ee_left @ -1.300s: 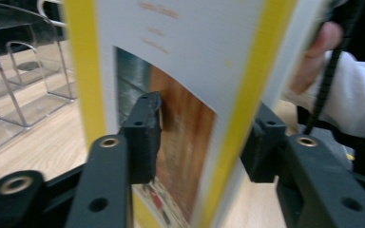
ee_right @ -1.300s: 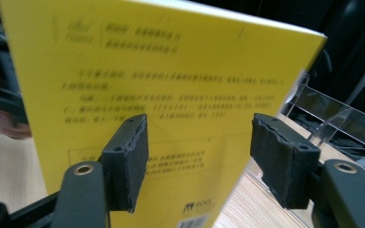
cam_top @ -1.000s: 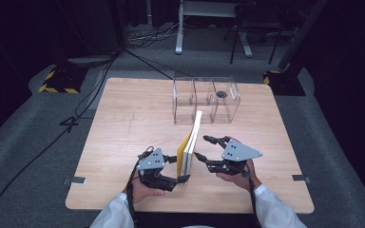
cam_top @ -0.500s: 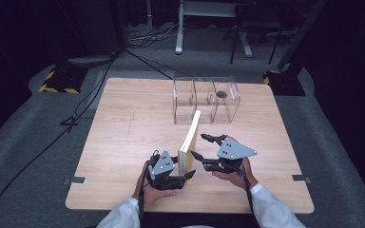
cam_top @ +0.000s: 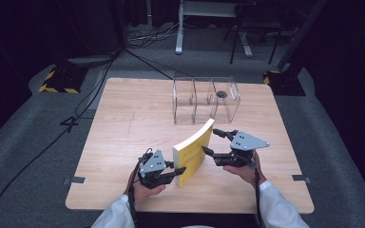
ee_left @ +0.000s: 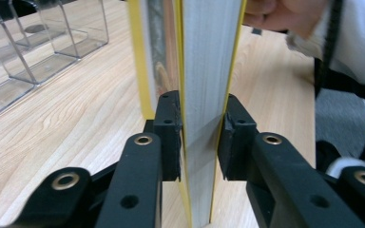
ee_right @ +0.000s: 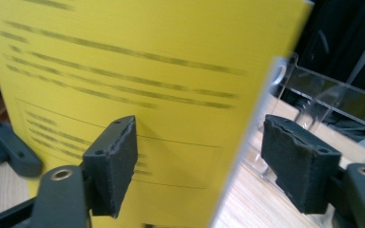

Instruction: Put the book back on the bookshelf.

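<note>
Since a second ago the yellow book [cam_top: 193,151] stands more upright on its lower edge, and the left gripper [cam_top: 177,172] has just been closing onto it while the right gripper [cam_top: 208,141] has just been opening off it. Book's page block now sits squarely between the left fingers [ee_left: 168,137], both pads pressed against the covers near the bottom corner. Right fingers [ee_right: 114,164] stand wide, one pad in front of the printed cover, the other beyond the book's edge, neither seen pressing. Book rests on the wooden table [cam_top: 123,128]. Past the right fingers stands a clear divided box [cam_top: 204,99], apart from the book.
</note>
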A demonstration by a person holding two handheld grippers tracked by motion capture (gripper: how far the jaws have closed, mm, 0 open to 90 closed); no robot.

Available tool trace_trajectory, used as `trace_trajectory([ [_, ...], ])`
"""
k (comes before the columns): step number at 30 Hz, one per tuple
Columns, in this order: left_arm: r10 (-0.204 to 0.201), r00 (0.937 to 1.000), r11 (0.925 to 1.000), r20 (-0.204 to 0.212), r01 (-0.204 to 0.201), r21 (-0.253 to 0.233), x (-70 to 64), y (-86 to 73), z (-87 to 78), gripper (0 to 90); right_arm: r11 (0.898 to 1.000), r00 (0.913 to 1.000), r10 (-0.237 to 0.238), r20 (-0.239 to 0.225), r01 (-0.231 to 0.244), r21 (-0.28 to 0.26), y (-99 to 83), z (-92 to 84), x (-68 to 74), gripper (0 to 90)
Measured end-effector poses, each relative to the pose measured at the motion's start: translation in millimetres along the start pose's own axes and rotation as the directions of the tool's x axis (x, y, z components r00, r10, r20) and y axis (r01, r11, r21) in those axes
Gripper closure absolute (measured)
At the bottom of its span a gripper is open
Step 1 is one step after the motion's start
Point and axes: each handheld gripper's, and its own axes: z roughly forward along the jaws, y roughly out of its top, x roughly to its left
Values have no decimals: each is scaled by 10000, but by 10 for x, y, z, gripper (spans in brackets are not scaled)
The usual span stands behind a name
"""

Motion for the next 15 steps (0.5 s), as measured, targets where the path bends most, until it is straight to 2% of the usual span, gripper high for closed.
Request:
trace_trajectory([
  [4, 300, 9977, 9994, 612, -310, 165, 33, -20, -93, 748, 9992, 9967, 379, -714, -368, 166, -95, -52, -166, 213],
  [6, 427, 9951, 9988, 895, -447, 209, 50, -24, -120, 748, 9978, 9878, 617, -1427, -574, 337, -136, -38, -241, 203],
  [8, 542, 9928, 9979, 1068, -576, 291, 81, -25, -147, 748, 9982, 9807, 526, -1884, -463, 380, -149, -17, -258, 205],
  [9, 542, 9928, 9979, 1068, -576, 291, 81, -25, -147, 748, 9982, 9807, 526, -1884, -463, 380, -149, -17, -258, 205],
  [12, 568, 9910, 9975, 1216, -616, 357, 120, -26, -165, 746, 9984, 9579, 457, -2833, -342, 454, -163, 61, -261, 287],
  [14, 725, 9900, 9957, 1213, -788, 486, 143, -15, -183, 746, 9981, 9482, 399, -3151, -228, 576, -171, 105, -247, 295],
  [15, 683, 9902, 9959, 1218, -749, 499, 154, -18, -191, 745, 9978, 9429, 362, -3310, -157, 644, -175, 132, -233, 327],
])
